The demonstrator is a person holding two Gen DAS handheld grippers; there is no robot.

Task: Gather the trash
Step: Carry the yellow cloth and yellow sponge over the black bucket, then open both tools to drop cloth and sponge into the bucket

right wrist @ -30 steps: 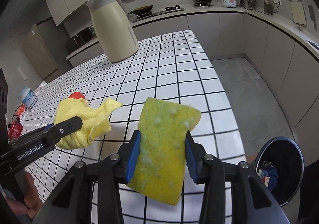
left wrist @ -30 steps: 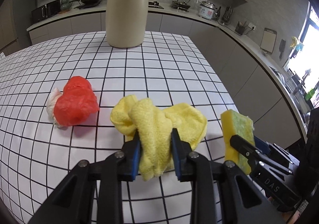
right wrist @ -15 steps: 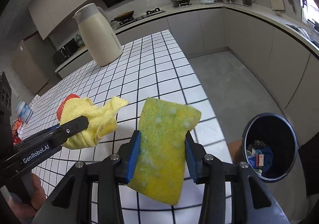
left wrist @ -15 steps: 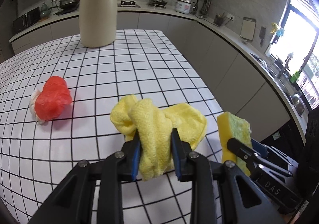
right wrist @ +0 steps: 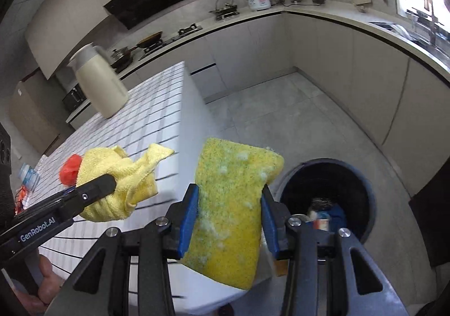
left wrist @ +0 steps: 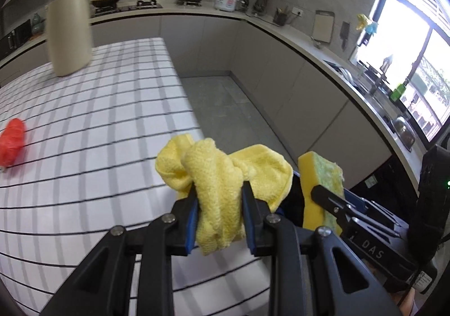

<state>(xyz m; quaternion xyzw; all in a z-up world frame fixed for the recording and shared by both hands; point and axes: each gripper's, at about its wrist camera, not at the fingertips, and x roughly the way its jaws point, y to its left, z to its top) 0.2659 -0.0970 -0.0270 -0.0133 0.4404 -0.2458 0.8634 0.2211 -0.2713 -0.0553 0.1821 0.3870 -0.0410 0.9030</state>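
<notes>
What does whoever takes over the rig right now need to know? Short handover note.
Left tool: shut on the yellow cloth, held near the edge of the tiled table.
Right tool: shut on the yellow-green sponge, held just beside the trash bin on the floor.
Bin: open, some trash already inside.
Done: cloth and sponge lifted off the table.
Left: drop both into the bin, then fetch the red bag on the table. A bottle also sits at the table's far edge.
</notes>
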